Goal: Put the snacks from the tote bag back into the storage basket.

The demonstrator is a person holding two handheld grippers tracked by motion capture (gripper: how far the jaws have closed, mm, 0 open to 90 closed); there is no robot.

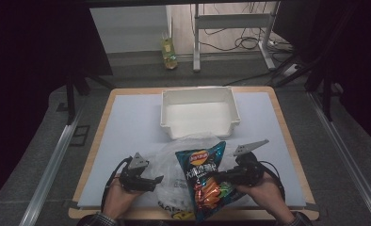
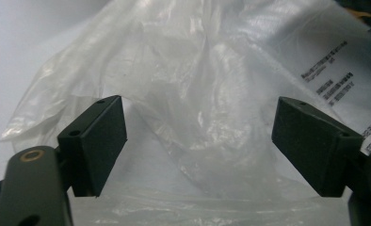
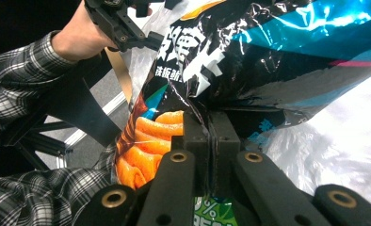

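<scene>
So the right gripper (image 1: pixel 220 177) has its jaws clamped tight on the edge of a chip bag (image 1: pixel 203 181), pinching the foil flat between the pads, you can see that really well in the right gripper view (image 3: pixel 211 141). The bag sits at the near edge of the table (image 1: pixel 127 122), propped up at a tilt over a clear plastic bag (image 1: pixel 174 165), its lower end hanging past the front edge. The left gripper (image 1: pixel 159 179) is wide open, nothing in it, with the clear plastic just ahead of its pads in the left gripper view (image 2: pixel 197 117).

My take on handling: the chip bag looks light and puffy, crinkly foil, probably slick. A side edge pinch like this should hold, but squeeze the middle and you'd crush the chips. The clear bag is floppy film, so it'll bunch and slide; I'd grab a gathered fold rather than a single layer. A white bin (image 1: pixel 200 113) waits empty further back on the table.
</scene>
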